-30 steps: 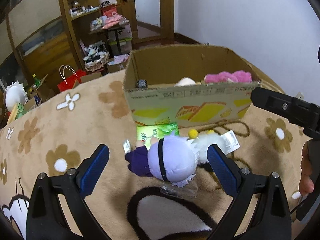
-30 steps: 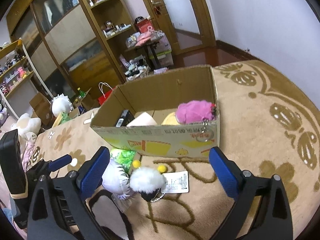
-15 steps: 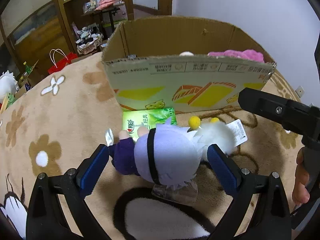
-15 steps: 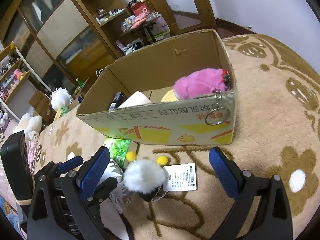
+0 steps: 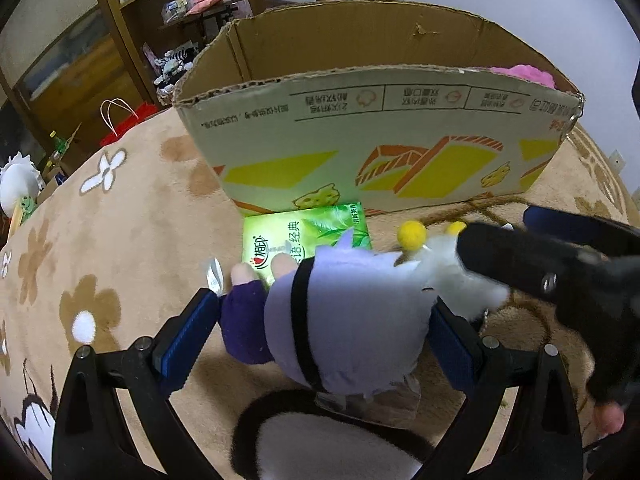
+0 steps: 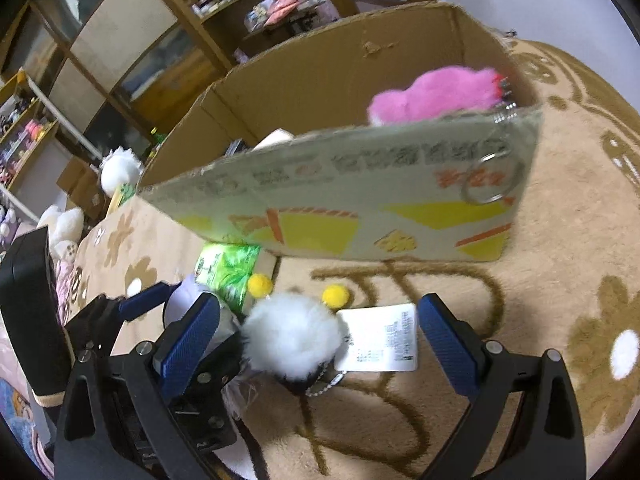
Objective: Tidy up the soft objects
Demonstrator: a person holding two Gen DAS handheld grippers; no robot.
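A lilac-headed plush doll [image 5: 352, 320] with a black band and a purple body lies on the tan carpet. It sits between the pads of my open left gripper [image 5: 320, 340], which flank it closely. A white fluffy pom-pom toy [image 6: 292, 332] with two yellow balls and a paper tag [image 6: 380, 338] lies right beside the doll. My right gripper [image 6: 320, 336] stands open around it. A cardboard box [image 5: 380, 140] stands just behind, holding a pink plush [image 6: 432, 94] and other items. In the left wrist view the right gripper's black body [image 5: 560, 272] covers part of the pom-pom [image 5: 460, 280].
A green tissue pack [image 5: 296, 236] lies flat against the box's front wall, just beyond the doll. A key ring [image 6: 490, 184] hangs over the box's right front corner. Shelves, bags and more plush toys [image 6: 64, 224] crowd the far left beyond the carpet.
Both grippers have moved forward and down toward the toys. The doll now sits between the left pads and the pom-pom between the right pads. The box looms closer.
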